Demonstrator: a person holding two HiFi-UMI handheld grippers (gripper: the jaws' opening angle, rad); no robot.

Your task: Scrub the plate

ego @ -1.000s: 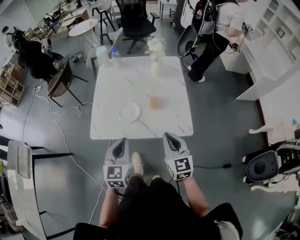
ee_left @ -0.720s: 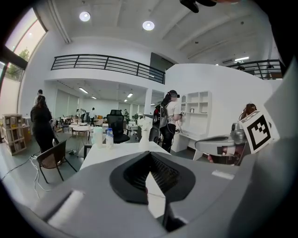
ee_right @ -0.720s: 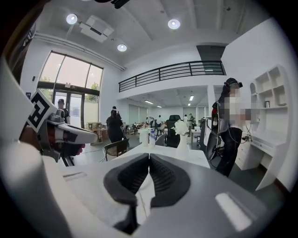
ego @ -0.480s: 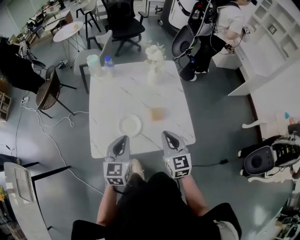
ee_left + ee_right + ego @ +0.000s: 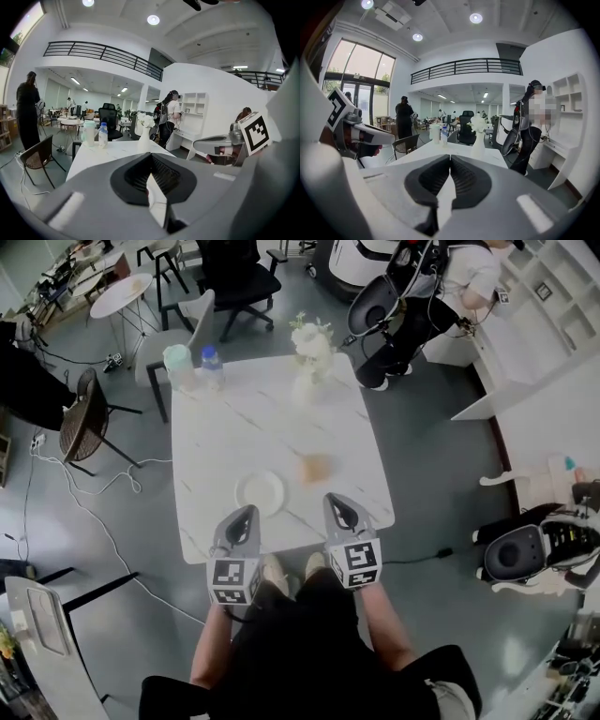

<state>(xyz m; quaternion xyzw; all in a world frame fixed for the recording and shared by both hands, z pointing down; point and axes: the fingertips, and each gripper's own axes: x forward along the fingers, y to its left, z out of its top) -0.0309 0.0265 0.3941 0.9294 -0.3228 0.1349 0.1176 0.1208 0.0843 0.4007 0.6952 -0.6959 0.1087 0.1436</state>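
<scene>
Currently both pairs of jaws are pressed together with nothing between them. The left gripper (image 5: 247, 514) and right gripper (image 5: 336, 503) hover at the worktop's (image 5: 234, 418) near edge. The plate (image 5: 260, 493) lies just beyond the left gripper, with a tan pad (image 5: 315, 468) near it. If nothing pins the plate during scrubbing, it could skid off that edge.

A small round white plate (image 5: 260, 492) is lying flat, face up, on the white marbled table (image 5: 234, 418). It is sitting close to the table's near edge, a little left of the middle. A tan squarish pad (image 5: 315, 468) is lying flat on the same top, to the plate's right and slightly farther in. It is resting near the plate without touching it.
</scene>
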